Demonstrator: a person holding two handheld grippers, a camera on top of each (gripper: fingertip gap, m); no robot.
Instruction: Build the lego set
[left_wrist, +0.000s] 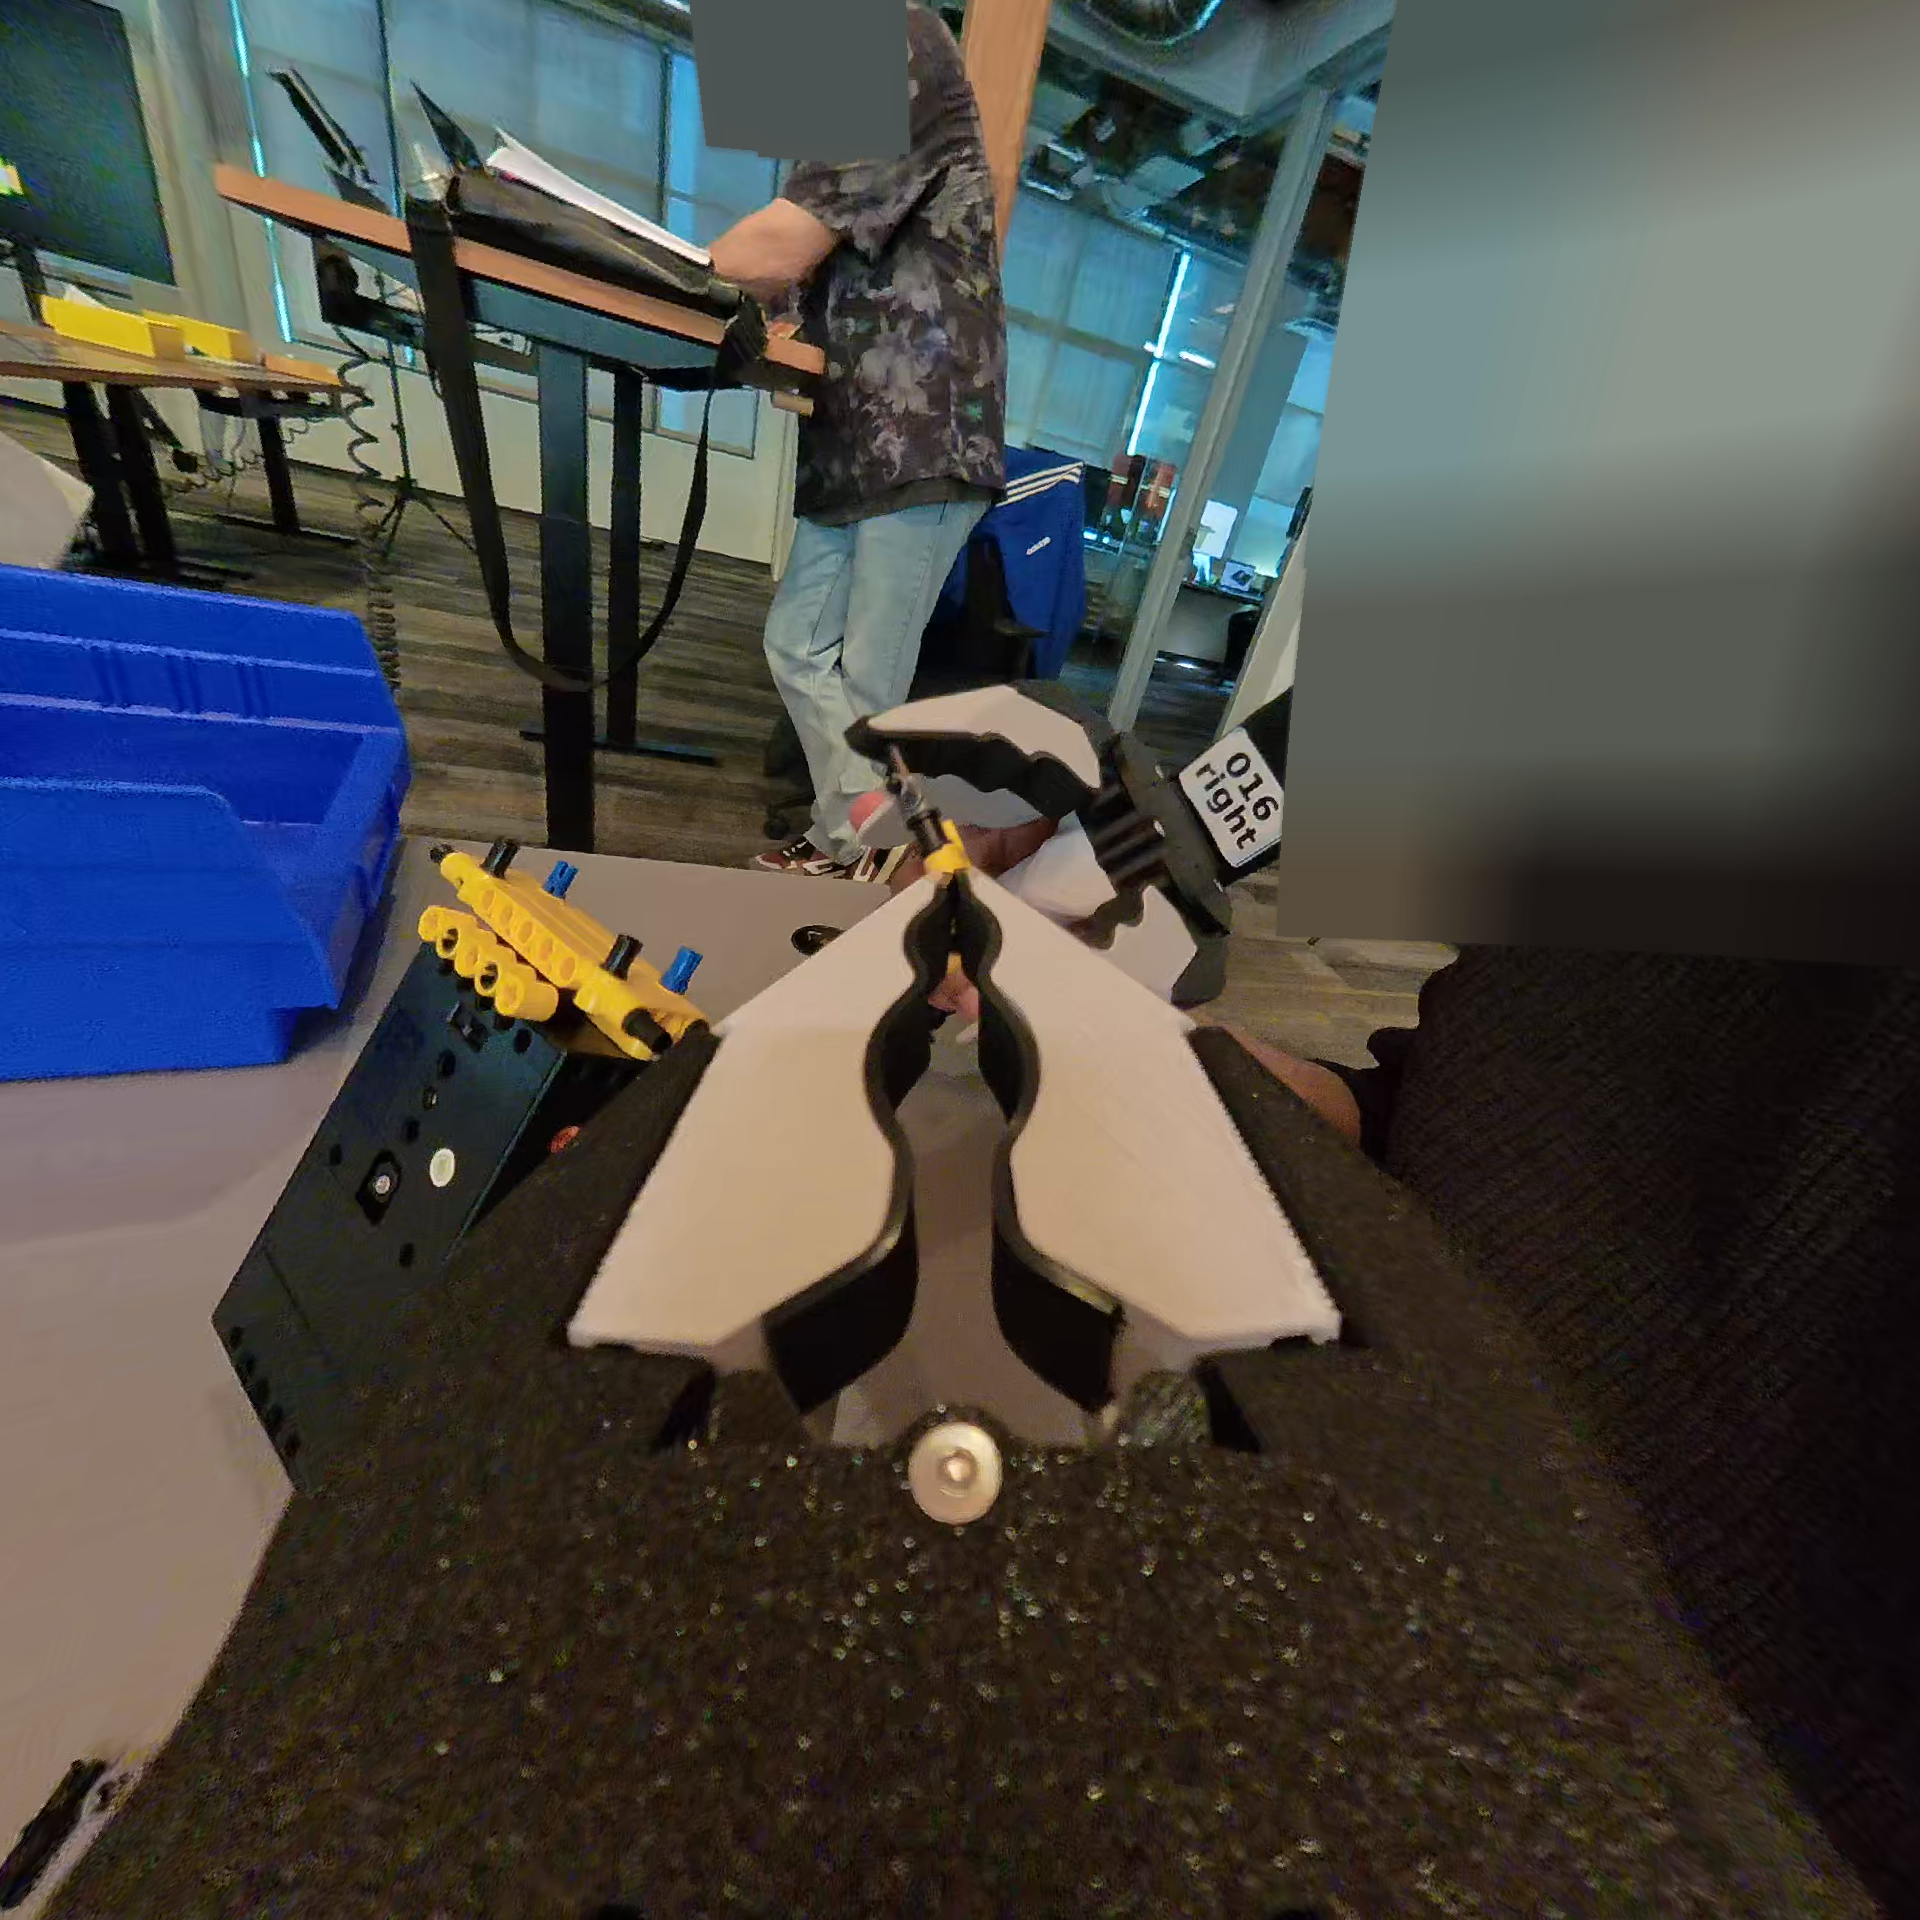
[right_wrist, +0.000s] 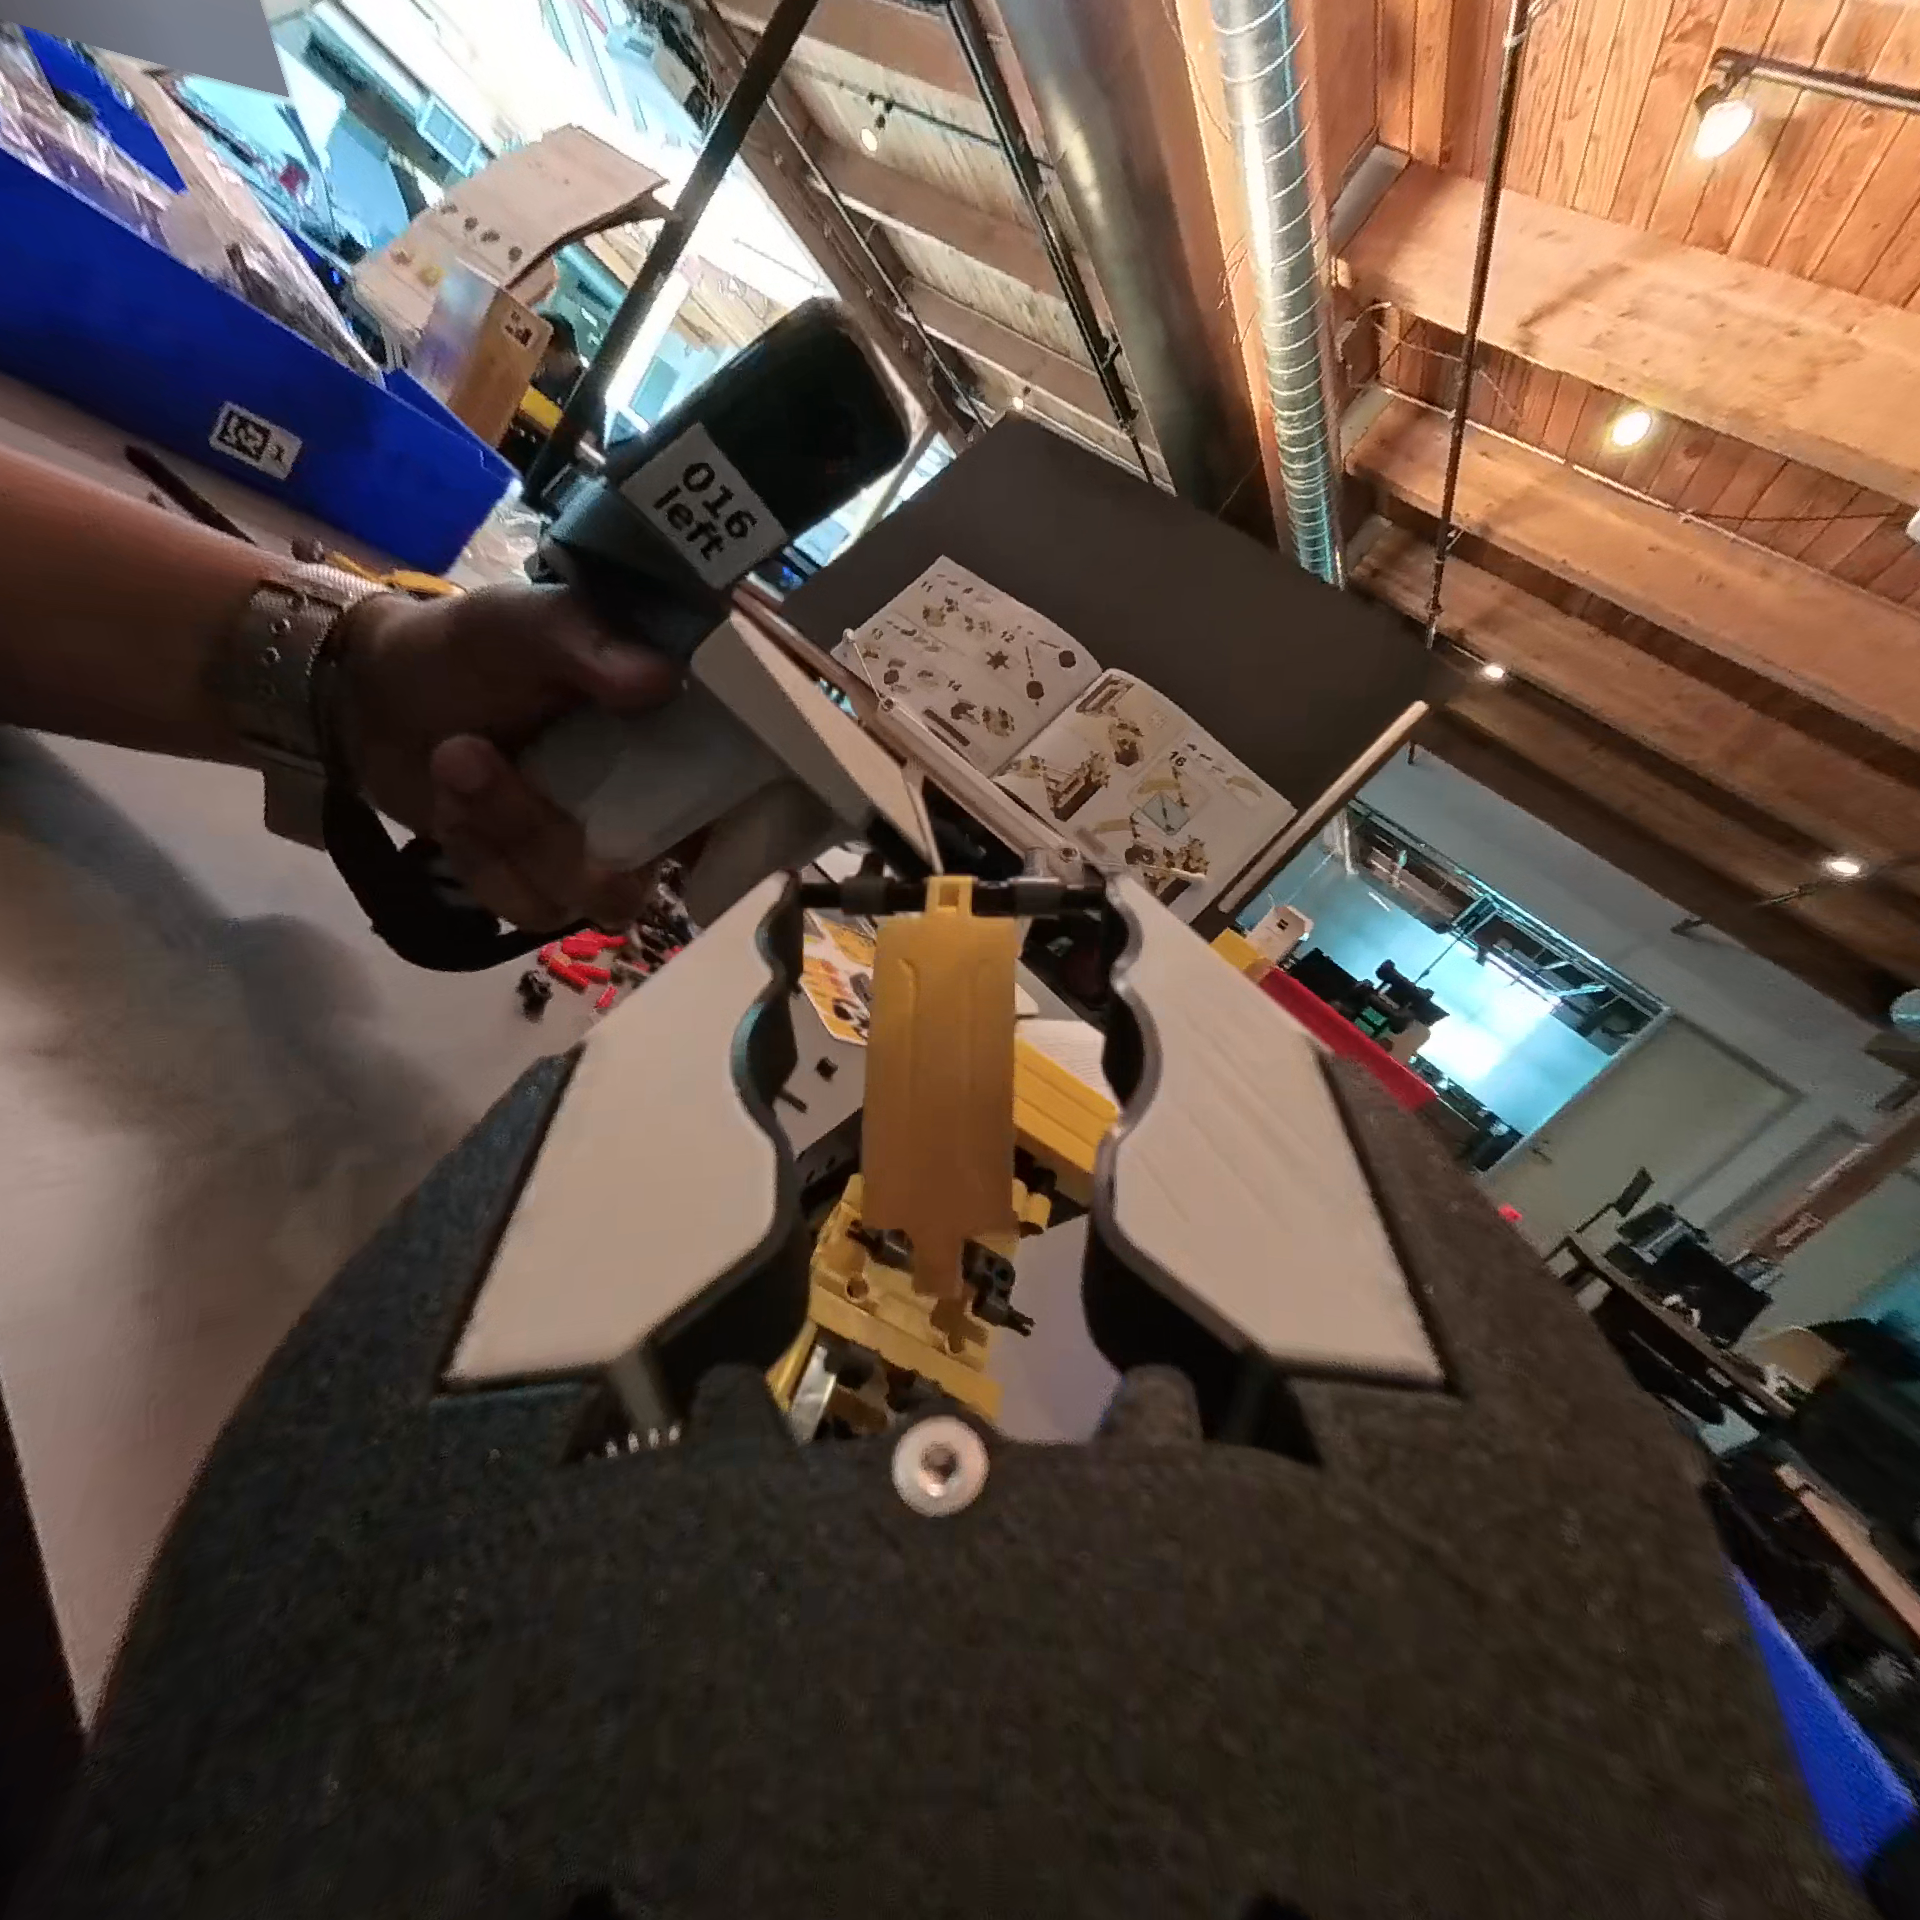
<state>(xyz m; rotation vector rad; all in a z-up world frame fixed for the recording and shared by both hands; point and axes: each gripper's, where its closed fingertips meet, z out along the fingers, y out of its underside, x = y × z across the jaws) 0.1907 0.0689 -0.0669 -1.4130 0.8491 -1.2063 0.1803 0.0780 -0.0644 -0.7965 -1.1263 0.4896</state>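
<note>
Pinching a flat yellow plastic panel (right_wrist: 943, 1081) edge-on, the left gripper (left_wrist: 954, 904) meets the right gripper (right_wrist: 948, 891), clamped endwise on the panel's thin black axle (right_wrist: 852, 891)

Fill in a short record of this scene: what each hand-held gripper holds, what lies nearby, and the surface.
left hand-held gripper: shut on the yellow panel piece, edge-on between its fingertips
right hand-held gripper: shut on the black axle that runs through the panel's top end
nearby, left: black box with yellow studless beams on top; blue bin
nearby, behind: open instruction booklet; loose red and black pins
surface: grey table
</note>
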